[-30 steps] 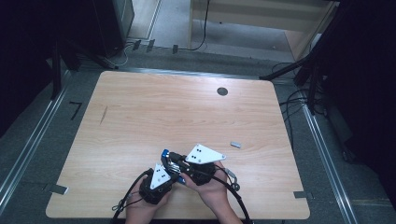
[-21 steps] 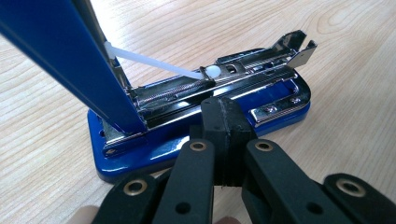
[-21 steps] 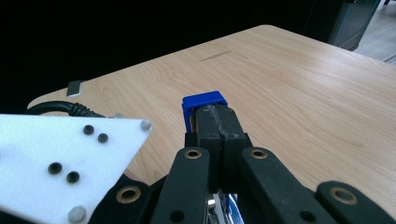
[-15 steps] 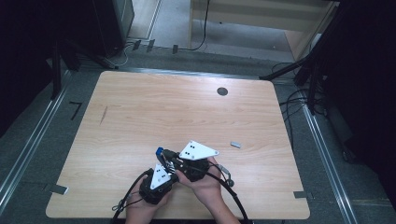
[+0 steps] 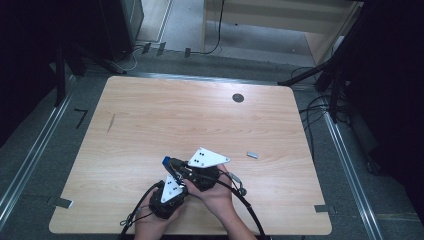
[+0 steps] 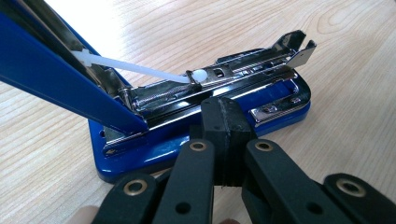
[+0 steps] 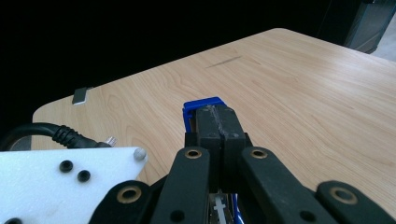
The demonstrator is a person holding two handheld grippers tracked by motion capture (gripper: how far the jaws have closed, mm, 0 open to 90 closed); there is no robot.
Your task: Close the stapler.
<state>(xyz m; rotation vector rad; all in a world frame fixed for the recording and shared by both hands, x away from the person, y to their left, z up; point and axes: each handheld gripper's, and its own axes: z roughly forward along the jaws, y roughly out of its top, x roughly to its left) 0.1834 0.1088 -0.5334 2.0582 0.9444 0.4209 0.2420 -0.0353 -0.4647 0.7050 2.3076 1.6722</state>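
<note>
- High view: we see a wooden table [image 5: 150, 120] with a blue stapler [image 5: 169, 162] lying near its front edge, well toward us from the dark round hole [image 5: 238, 98]. The left gripper [image 5: 170, 186] and the right gripper [image 5: 186, 166] meet at the stapler, each held in a hand. A small grey metal piece [image 5: 252, 155] lies to the right of the stapler, apart from it.
- Left gripper view: we see the stapler [image 6: 196, 116] opened, its blue top arm [image 6: 60, 70] raised at the left and its chrome magazine [image 6: 233, 70] exposed above the blue base. The left gripper [image 6: 224, 135] has its jaws pressed together just in front of the base; we cannot tell whether they pinch its edge.
- Right gripper view: we see the right gripper [image 7: 218, 122] with its jaws narrow, clamped on the stapler's blue end [image 7: 201, 105]. The left gripper's white plate [image 7: 60, 182] sits at the lower left of the stapler.
</note>
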